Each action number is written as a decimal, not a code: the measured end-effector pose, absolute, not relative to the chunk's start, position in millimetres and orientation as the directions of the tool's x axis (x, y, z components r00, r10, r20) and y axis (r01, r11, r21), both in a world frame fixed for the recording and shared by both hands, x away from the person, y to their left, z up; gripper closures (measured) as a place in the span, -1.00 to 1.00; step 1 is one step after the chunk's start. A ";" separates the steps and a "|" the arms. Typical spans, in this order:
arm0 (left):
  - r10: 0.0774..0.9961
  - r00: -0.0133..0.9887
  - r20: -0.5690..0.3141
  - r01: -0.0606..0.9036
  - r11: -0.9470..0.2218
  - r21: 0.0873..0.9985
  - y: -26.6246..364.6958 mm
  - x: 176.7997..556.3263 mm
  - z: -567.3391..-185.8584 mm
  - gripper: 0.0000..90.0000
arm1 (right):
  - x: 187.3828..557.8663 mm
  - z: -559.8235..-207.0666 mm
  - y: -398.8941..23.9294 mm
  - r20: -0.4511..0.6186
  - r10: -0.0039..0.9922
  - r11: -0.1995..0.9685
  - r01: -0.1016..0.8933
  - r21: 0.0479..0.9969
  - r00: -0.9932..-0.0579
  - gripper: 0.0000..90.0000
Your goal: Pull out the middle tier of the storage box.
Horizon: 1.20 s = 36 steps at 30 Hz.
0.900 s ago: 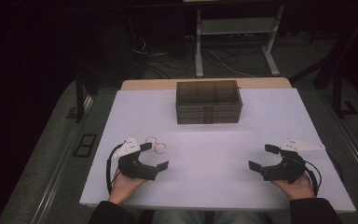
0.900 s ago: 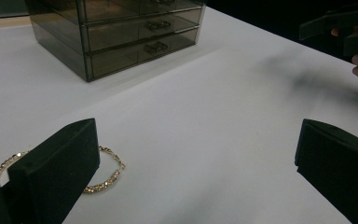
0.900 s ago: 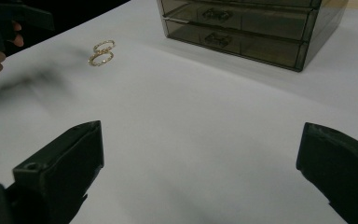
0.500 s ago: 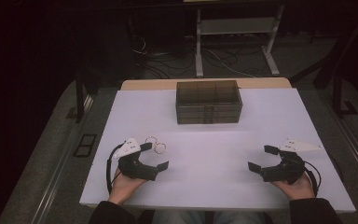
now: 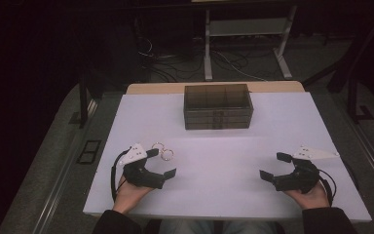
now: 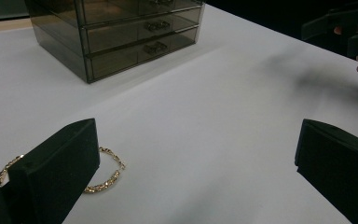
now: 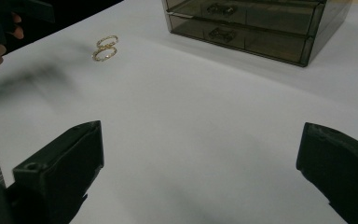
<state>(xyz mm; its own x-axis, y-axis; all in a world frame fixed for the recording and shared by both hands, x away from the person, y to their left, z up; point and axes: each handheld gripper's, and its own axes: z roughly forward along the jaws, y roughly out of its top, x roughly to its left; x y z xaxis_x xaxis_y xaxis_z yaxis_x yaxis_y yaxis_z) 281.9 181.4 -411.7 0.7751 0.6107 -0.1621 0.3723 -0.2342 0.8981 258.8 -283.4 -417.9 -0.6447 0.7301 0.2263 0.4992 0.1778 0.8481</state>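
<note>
Two gold chain bracelets [image 5: 162,150] lie side by side on the white table [image 5: 224,195], left of centre. My left gripper [image 5: 163,162] rests just in front of them, open and holding nothing, its far jaw next to the bracelets. In the left gripper view one bracelet [image 6: 105,183] curls out from behind the left jaw of the gripper [image 6: 196,140]. My right gripper [image 5: 272,166] rests at the right front of the table, open and holding nothing. In the right gripper view the bracelets [image 7: 106,48] lie far off at the upper left, beyond the wide-spread jaws of the gripper [image 7: 200,140].
A smoky transparent drawer box [image 5: 217,107] with stacked drawers stands at the back middle of the table, also seen as the drawer box [image 6: 121,32] and drawer box [image 7: 247,23]. A wooden edge [image 5: 151,87] runs behind the table. Cables and a white stand [image 5: 243,44] lie on the dark floor beyond.
</note>
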 end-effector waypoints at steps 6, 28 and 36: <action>0.605 0.782 -0.147 0.363 -0.250 0.898 177.8 280.9 -407.4 -1.00 | 258.2 -417.8 -284.1 0.227 0.731 0.177 0.501 0.847 -0.643 -1.00; 0.588 0.800 -0.124 0.371 -0.321 0.871 147.5 296.9 -394.5 -1.00 | 256.6 -417.6 -285.6 0.221 0.734 0.179 0.497 0.849 -0.642 -1.00; 0.583 0.804 -0.114 0.369 -0.339 0.865 133.0 309.9 -389.8 -1.00 | 256.3 -417.8 -285.2 0.212 0.737 0.186 0.495 0.849 -0.642 -1.00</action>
